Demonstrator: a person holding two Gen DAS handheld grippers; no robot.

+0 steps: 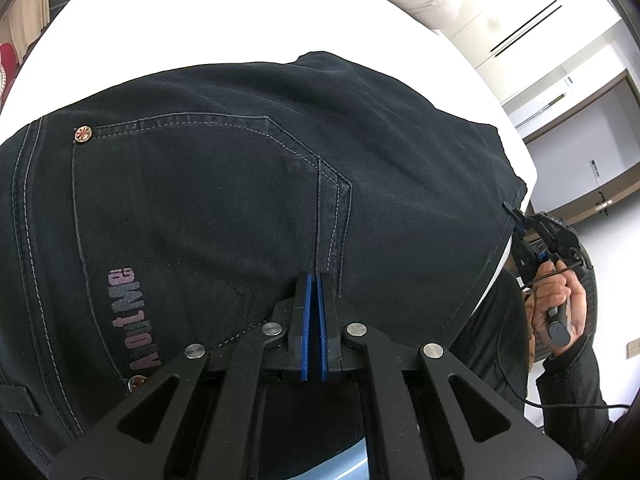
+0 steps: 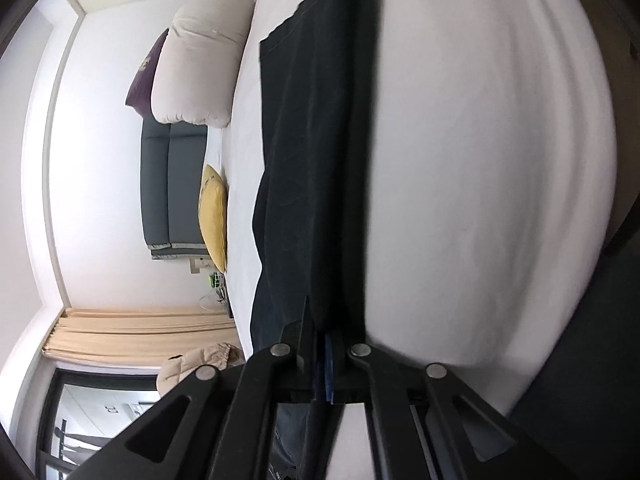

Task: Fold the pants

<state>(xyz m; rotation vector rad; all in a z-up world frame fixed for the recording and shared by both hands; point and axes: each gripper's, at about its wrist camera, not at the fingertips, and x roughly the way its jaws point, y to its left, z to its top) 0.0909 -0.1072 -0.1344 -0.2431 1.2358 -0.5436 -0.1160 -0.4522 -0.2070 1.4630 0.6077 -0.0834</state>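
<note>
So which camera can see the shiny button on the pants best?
The left wrist view: the copper button sits sharp at the corner of the back pocket. The right wrist view shows only plain dark pants fabric, no button.

White bed (image 1: 248,12), sheet smooth w/ faint wrinkles. Dark pants (image 1: 224,184) spread flat on it, back pocket up. White duvet (image 2: 196,60) bunched at far end; yellow pillow (image 2: 214,220) by headboard (image 2: 172,188), purple cushion (image 2: 144,76) behind duvet.
</note>
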